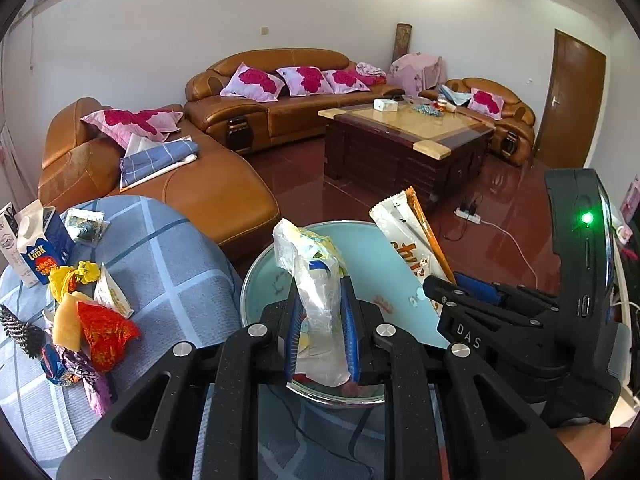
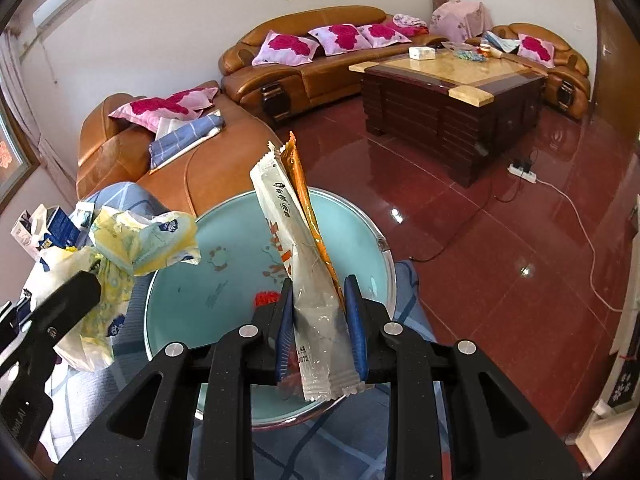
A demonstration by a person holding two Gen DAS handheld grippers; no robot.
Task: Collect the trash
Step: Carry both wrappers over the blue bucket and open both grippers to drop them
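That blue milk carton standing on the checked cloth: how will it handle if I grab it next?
The milk carton has its spout torn open, so it is probably empty and light. Standing tall and narrow, it may tip if nudged. Its thin card walls would likely crush under a firm squeeze.

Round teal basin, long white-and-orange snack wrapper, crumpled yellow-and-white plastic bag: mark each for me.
Round teal basin [image 2: 240,240]: right wrist view, bare inner floor.
Long white-and-orange snack wrapper [image 2: 288,216]: right wrist view, white middle above the right gripper.
Crumpled yellow-and-white plastic bag [image 1: 316,280]: left wrist view, clear body above the left gripper.
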